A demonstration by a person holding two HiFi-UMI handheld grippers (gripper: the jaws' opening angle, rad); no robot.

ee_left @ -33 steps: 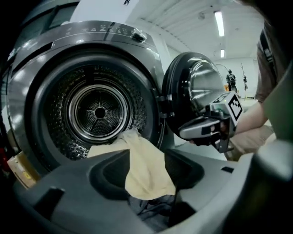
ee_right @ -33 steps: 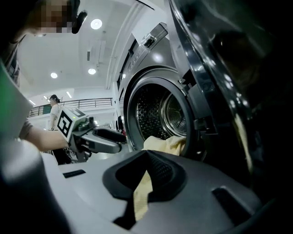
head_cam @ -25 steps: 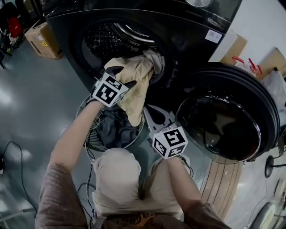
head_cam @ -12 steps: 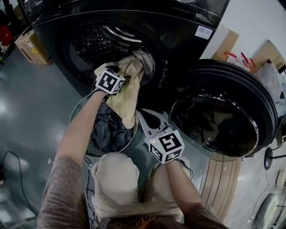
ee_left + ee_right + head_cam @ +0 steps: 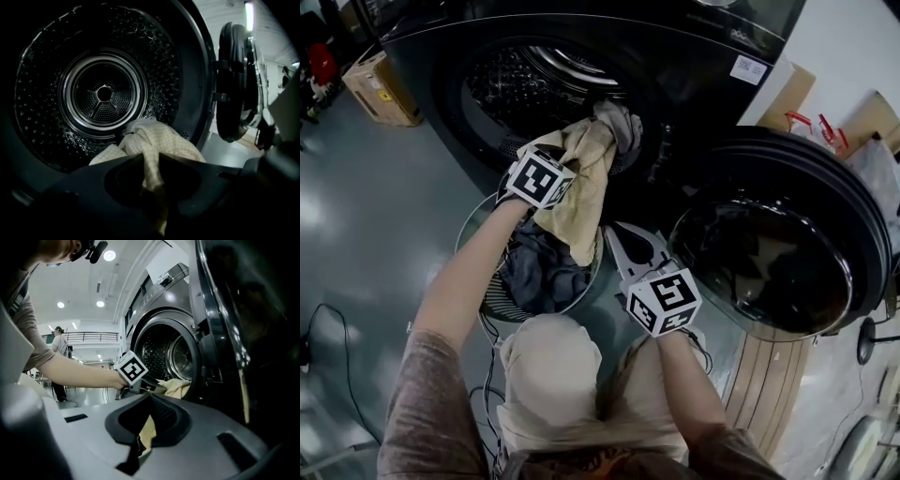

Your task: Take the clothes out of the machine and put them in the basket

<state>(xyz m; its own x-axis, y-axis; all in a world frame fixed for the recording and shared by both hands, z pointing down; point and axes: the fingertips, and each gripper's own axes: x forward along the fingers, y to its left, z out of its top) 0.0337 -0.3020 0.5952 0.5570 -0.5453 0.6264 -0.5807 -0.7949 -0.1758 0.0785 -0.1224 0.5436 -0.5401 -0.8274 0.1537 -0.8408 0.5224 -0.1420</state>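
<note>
A beige checked cloth [image 5: 581,192] hangs out of the drum's mouth [image 5: 534,84] and down over the wire basket [image 5: 478,239]. My left gripper [image 5: 572,159] is at the top of this cloth. In the left gripper view its jaws [image 5: 150,159] are closing, and a fold of the cloth [image 5: 152,140] is pinched between them. A grey garment [image 5: 623,122] lies on the drum's lip beside it. My right gripper [image 5: 623,239] hovers lower, between basket and door, with its tips [image 5: 150,397] together and nothing held. It looks at the left gripper [image 5: 157,387].
Dark clothes [image 5: 539,272] lie in the basket. The washer's round door [image 5: 769,253] stands swung open at the right. The perforated drum [image 5: 103,93] looks bare behind the cloth. A cardboard box [image 5: 380,84] sits on the floor at far left. The person's knees [image 5: 548,375] are below the basket.
The left gripper has stayed on the beige cloth at the drum's mouth, shifting only a little. The right gripper has hardly moved. The head view has swayed slightly.
</note>
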